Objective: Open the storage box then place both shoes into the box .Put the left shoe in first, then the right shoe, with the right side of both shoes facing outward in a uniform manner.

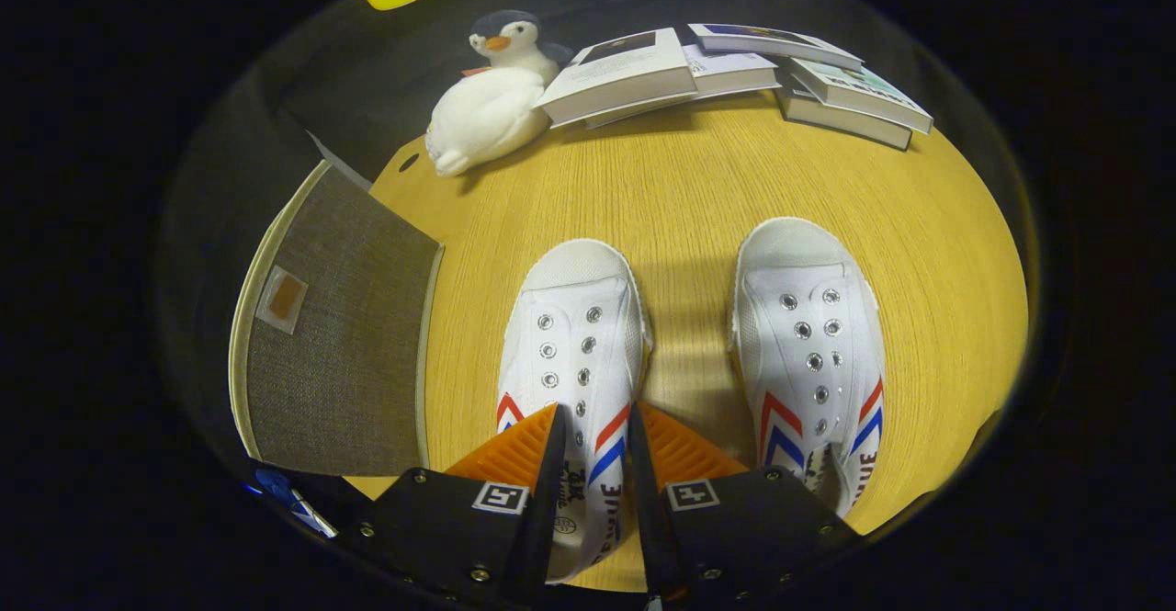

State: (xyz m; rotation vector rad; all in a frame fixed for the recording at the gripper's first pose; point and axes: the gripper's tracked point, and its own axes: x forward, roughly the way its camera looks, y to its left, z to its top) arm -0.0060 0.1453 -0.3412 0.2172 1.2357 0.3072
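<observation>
Two white canvas shoes with red and blue chevrons stand side by side on the wooden table (698, 188), toes pointing away from me. The left shoe (574, 317) lies right under my gripper (595, 413). The fingers stand close together on the shoe's right side wall by the opening, one inside and one outside, and seem to pinch it. The shoe's heel is hidden under the gripper body. The right shoe (808, 317) sits a hand's width to the right, untouched. A grey fabric storage box (340, 345) with cream trim stands left of the left shoe. I cannot tell whether the box is open.
A plush penguin (491, 96) lies at the table's far edge beyond the box. Several books (735, 69) are spread along the far edge beyond the shoes. Bare wood lies between the shoes and the books.
</observation>
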